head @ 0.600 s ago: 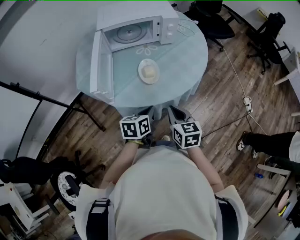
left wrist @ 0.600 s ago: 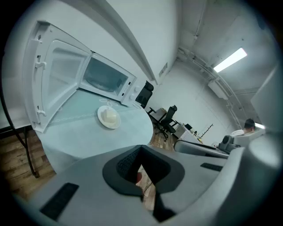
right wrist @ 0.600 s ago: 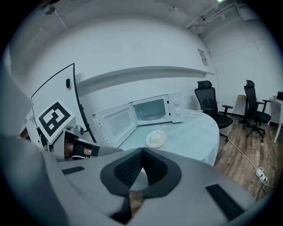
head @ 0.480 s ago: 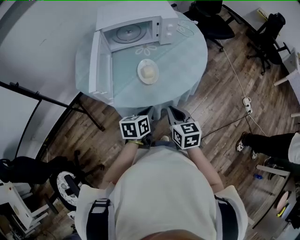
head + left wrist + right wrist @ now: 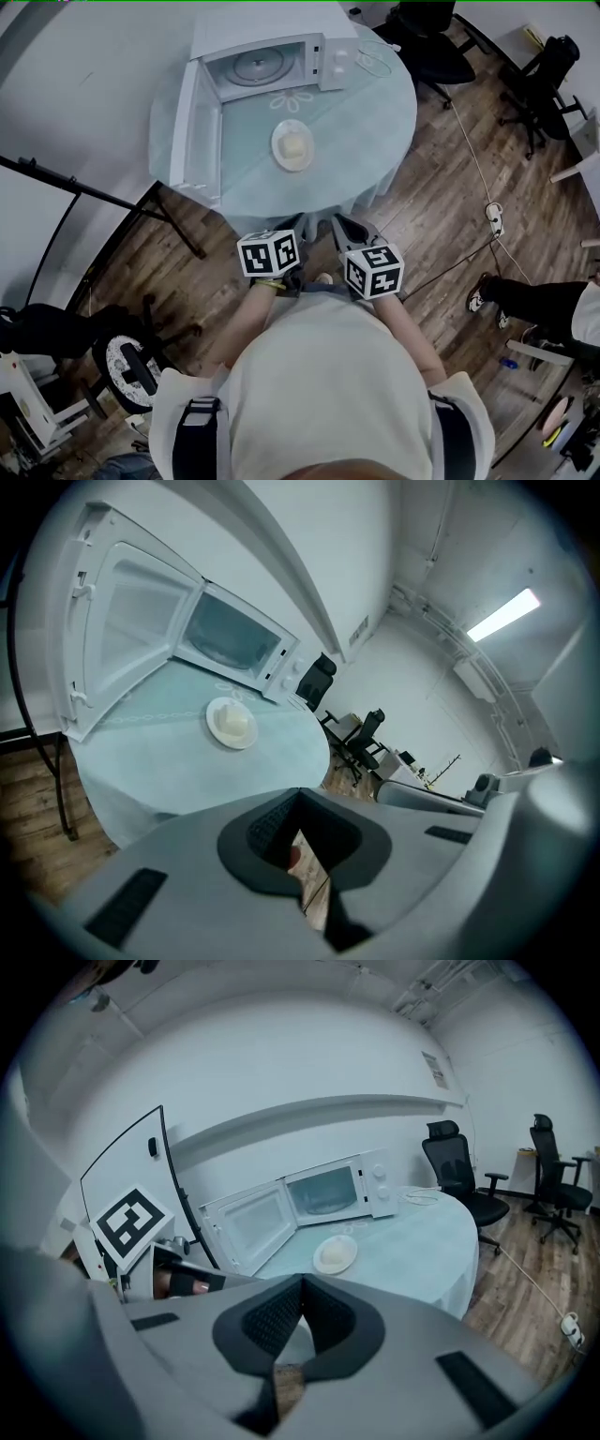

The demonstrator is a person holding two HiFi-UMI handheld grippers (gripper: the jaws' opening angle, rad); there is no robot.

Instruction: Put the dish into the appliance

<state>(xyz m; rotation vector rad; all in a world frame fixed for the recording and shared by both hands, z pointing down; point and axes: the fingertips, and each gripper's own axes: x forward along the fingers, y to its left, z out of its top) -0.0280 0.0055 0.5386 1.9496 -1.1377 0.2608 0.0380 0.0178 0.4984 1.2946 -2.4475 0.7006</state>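
Change: little; both grippers stayed low, short of the table (image 5: 375, 122)
Left gripper (image 5: 293, 225): jaws together, empty
Right gripper (image 5: 345, 225): jaws together, empty
Dish (image 5: 292, 145): on table, before open microwave (image 5: 267, 64)

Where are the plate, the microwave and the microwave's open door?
plate (image 5: 278, 150): head view, on its left rim.
microwave (image 5: 258, 30): head view, on the top of its case.
door (image 5: 204, 131): head view, on its inner face.
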